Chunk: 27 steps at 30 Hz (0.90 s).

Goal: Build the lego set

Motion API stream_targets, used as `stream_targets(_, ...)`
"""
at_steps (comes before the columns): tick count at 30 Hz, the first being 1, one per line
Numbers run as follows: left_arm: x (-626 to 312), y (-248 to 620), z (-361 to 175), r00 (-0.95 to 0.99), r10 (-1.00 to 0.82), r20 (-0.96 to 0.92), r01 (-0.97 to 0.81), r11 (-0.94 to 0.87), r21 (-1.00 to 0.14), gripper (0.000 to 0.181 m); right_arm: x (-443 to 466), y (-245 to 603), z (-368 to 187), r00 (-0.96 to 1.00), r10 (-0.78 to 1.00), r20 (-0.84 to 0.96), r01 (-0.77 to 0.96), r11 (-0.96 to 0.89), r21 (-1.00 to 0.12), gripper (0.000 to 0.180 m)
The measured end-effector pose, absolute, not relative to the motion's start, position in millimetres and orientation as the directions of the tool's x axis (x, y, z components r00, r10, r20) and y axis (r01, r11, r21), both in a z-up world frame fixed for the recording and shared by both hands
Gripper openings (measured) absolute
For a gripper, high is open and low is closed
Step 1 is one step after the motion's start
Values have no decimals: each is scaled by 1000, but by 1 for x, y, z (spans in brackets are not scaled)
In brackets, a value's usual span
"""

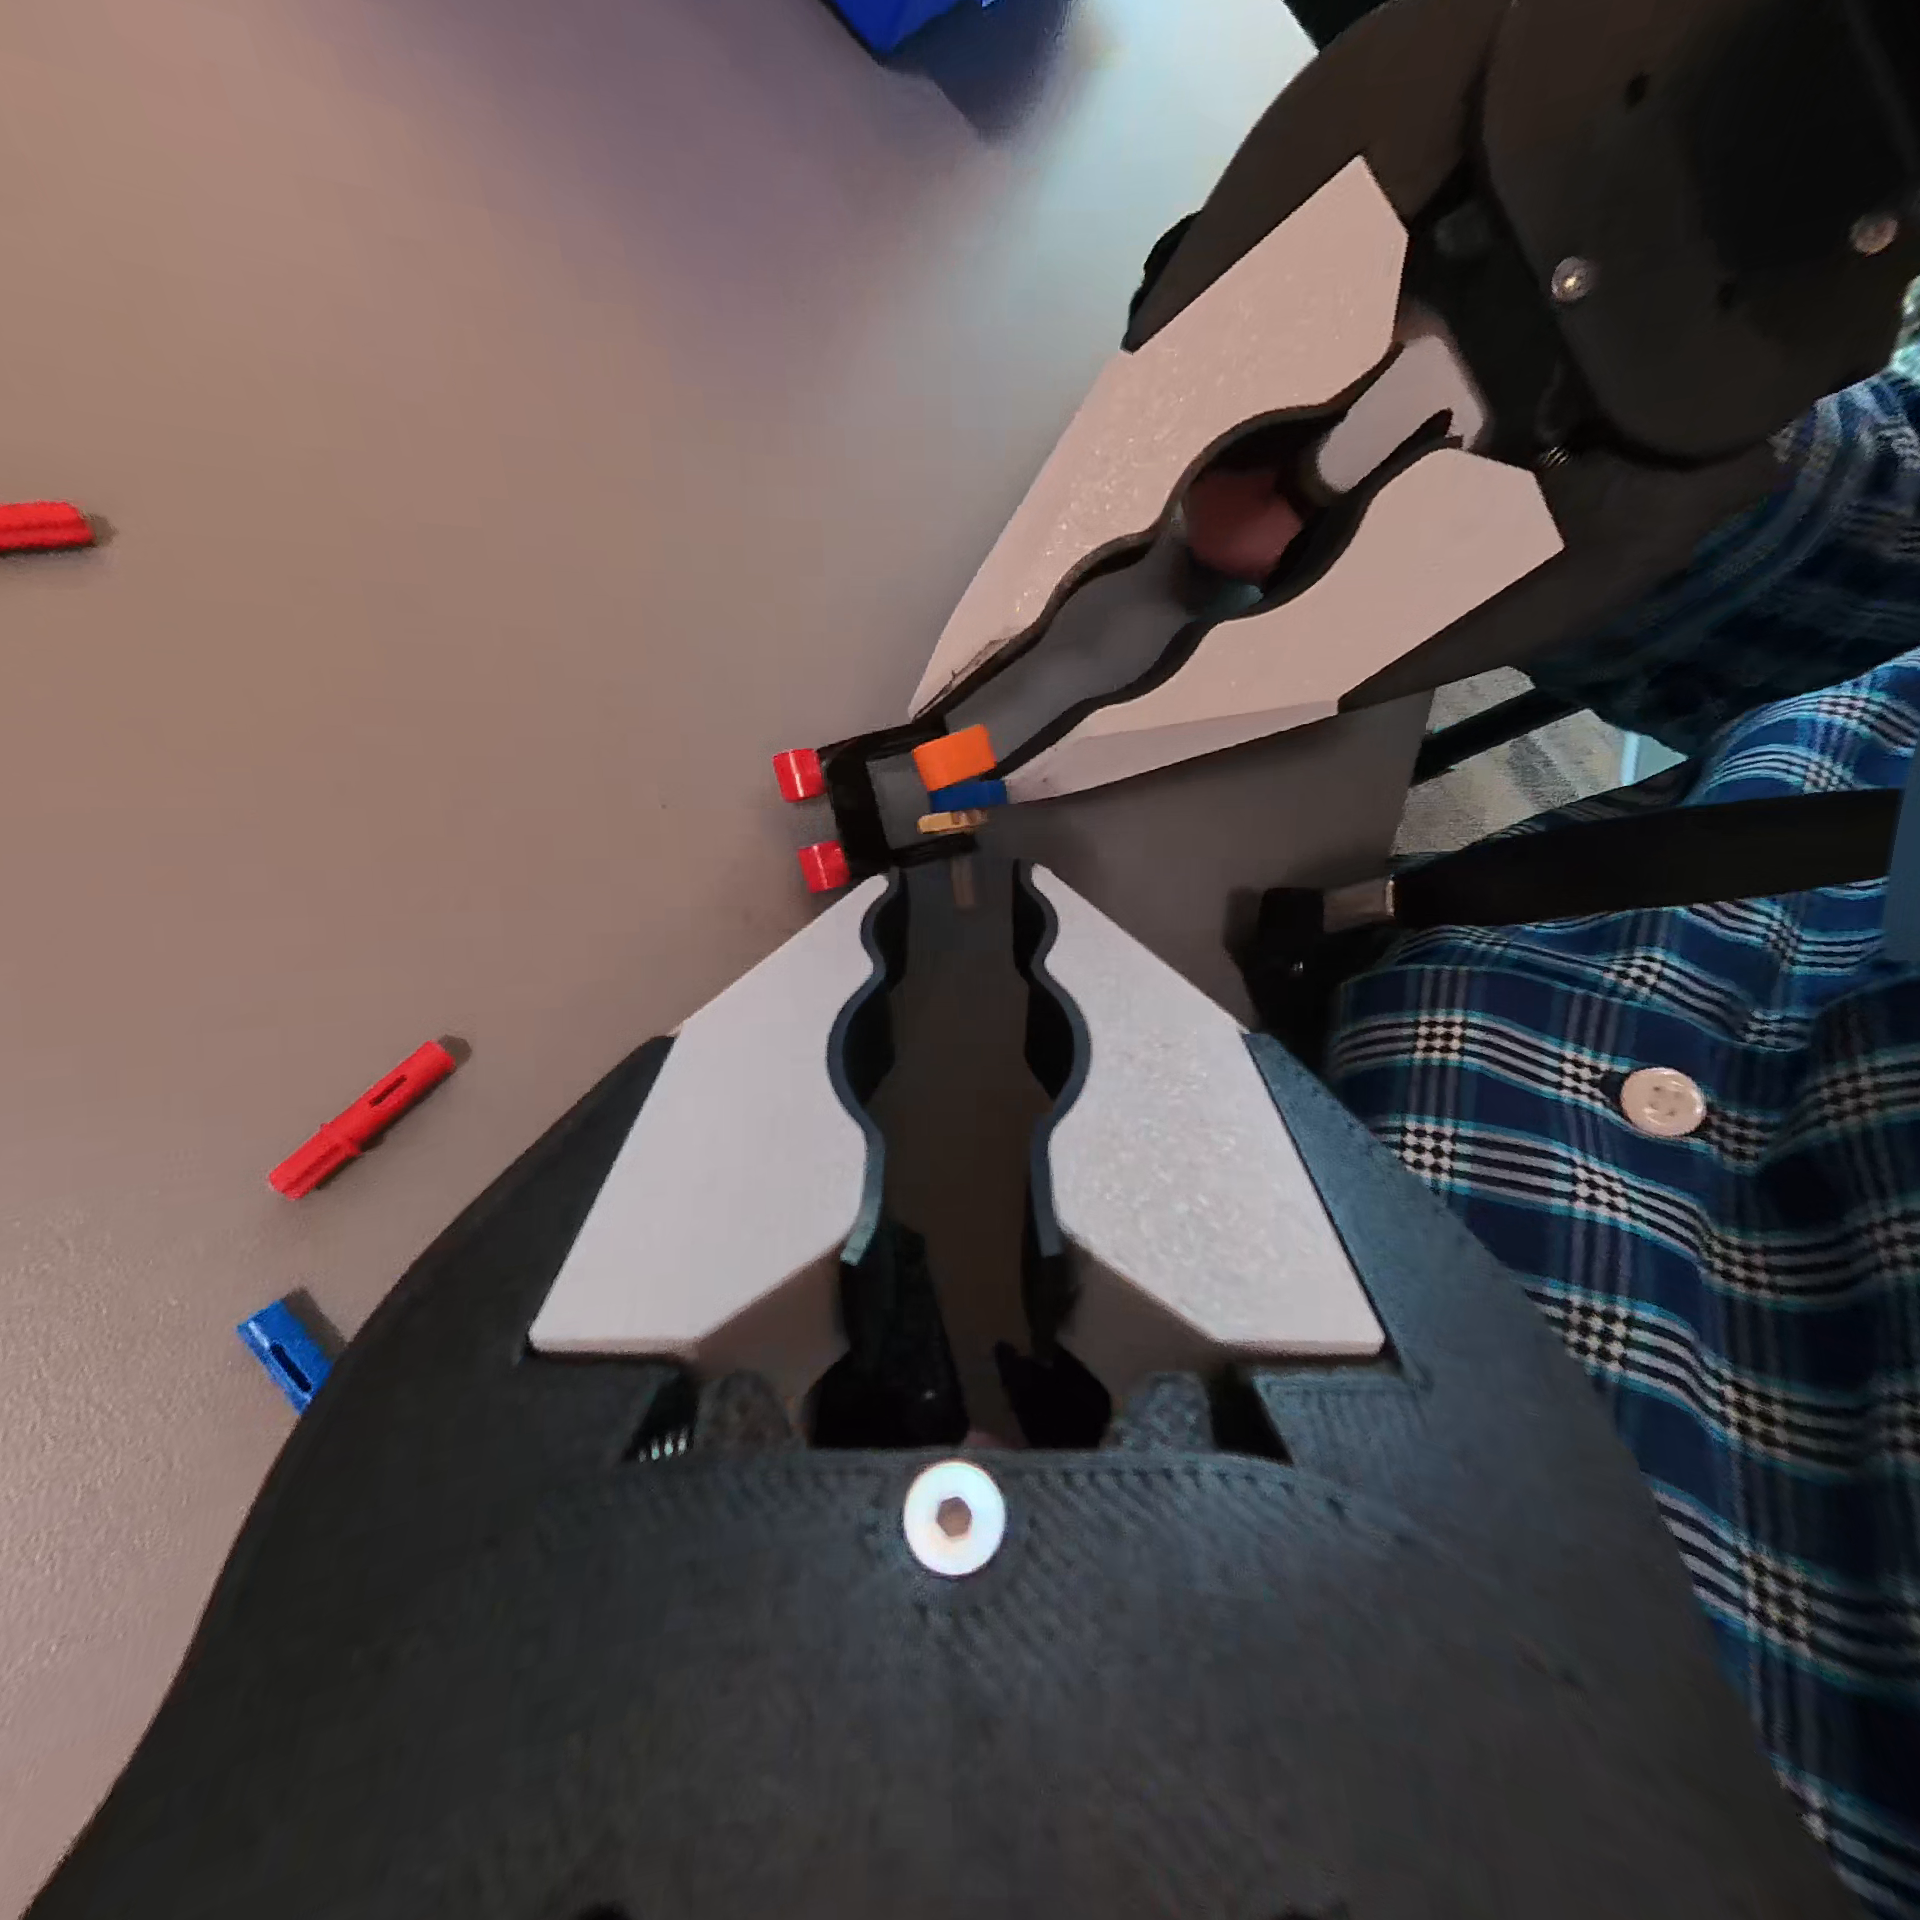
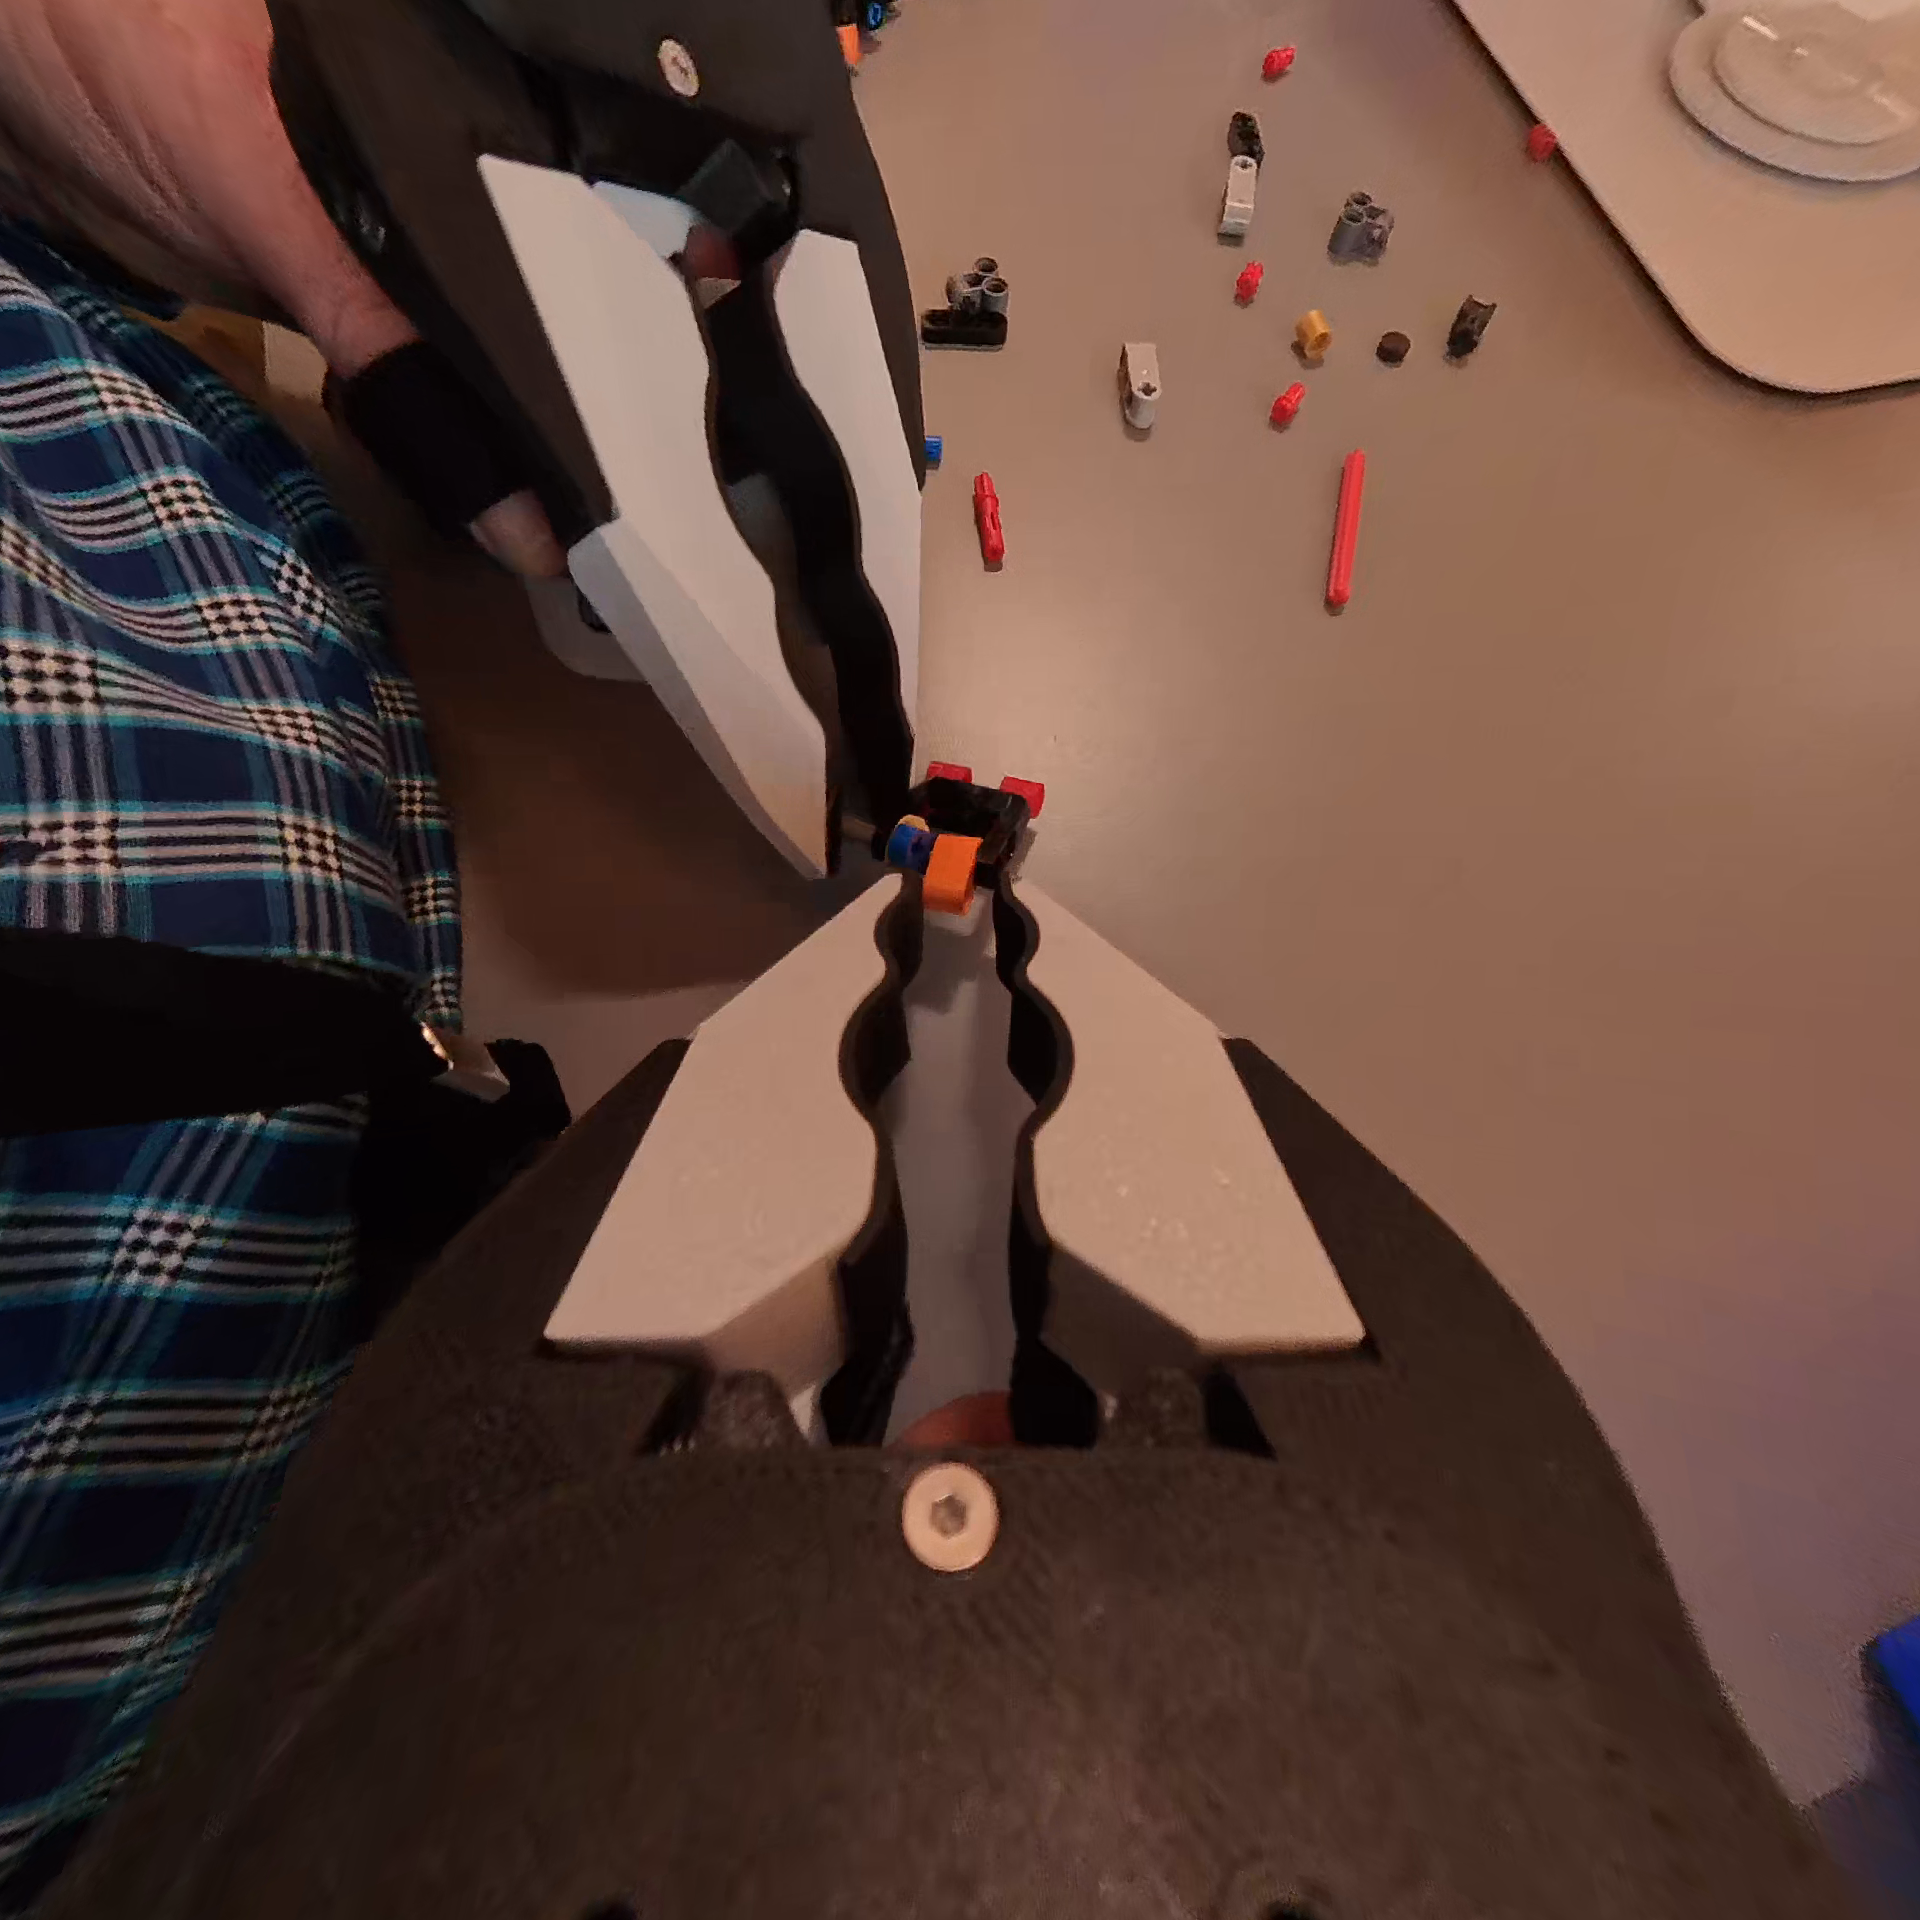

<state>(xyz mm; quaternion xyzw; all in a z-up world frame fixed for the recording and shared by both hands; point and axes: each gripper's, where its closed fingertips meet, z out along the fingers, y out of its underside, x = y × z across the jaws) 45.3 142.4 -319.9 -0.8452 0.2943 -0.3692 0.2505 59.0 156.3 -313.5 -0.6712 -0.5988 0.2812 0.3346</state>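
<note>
- The small lego assembly (image 1: 883, 805), a black frame with two red pins, an orange piece, a blue piece and a tan pin, is held above the tabletop (image 1: 468, 416) between both tools.
- The left hand-held gripper (image 1: 956, 883) has its fingers nearly together, pinching the assembly's lower black edge at 12 o'clock in its own view.
- The right hand-held gripper (image 2: 951, 894) is clamped on the orange end of the assembly (image 2: 961, 826).
- Loose red pins (image 1: 364, 1117) lie at 9 o'clock; further red, grey and black parts (image 2: 1288, 312) are scattered toward 1 o'clock in the right wrist view.
- A plaid shirt (image 1: 1662, 1143) fills the side.
</note>
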Motion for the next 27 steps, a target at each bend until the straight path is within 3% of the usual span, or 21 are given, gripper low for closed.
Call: stream_targets(27,39,147,-325,618,-751,232,-429,-569,-701,5,58,154,-325,240,969,59,655,-117,-747,12)
